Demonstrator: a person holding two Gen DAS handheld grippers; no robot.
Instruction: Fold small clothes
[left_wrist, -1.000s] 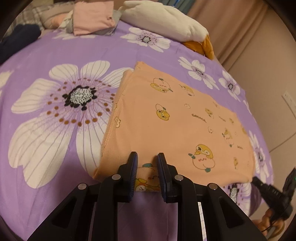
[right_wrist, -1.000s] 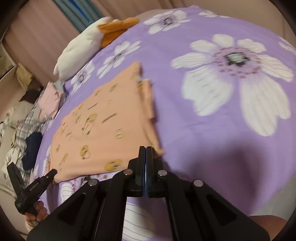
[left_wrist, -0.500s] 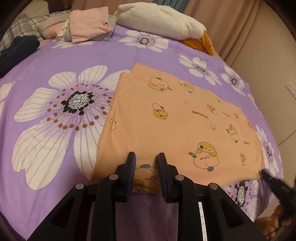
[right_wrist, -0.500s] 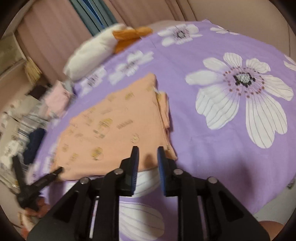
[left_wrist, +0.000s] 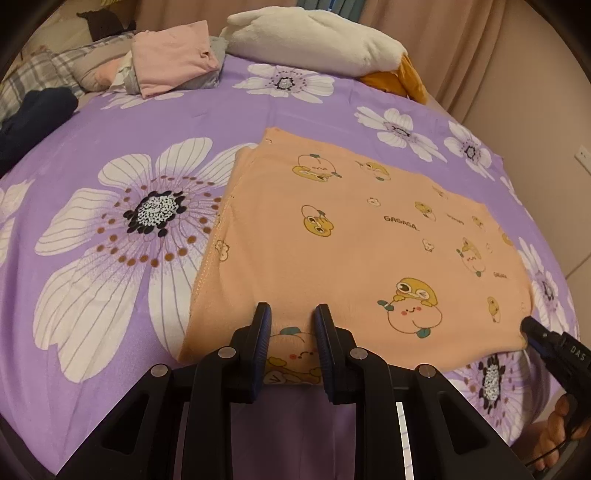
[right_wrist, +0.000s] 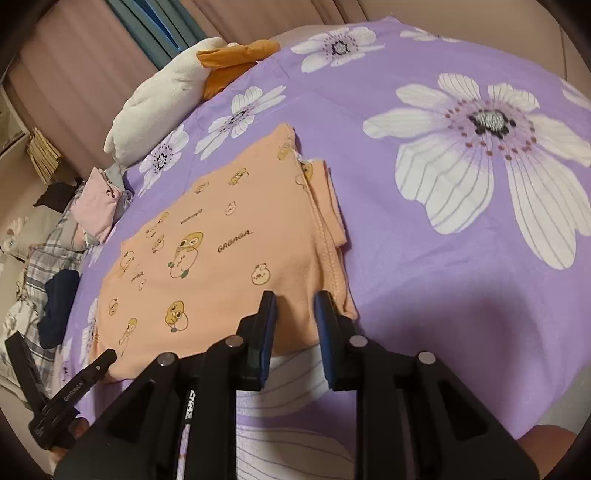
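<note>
Now both tongs are apart: left tongs (left_wrist: 290, 325) and right tongs (right_wrist: 295, 314) sit at the near edge of the folded orange cloth (left_wrist: 351, 240) on the bed (left_wrist: 110, 314).

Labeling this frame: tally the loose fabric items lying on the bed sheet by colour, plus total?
Peach: 1, printed garment, both grippers, left and right, open at its near edge
Pink: 1, folded piece
Grey: 1, piece under the pink
Navy: 1, bundle
White-and-orange: 1, plush
Total: 5
</note>
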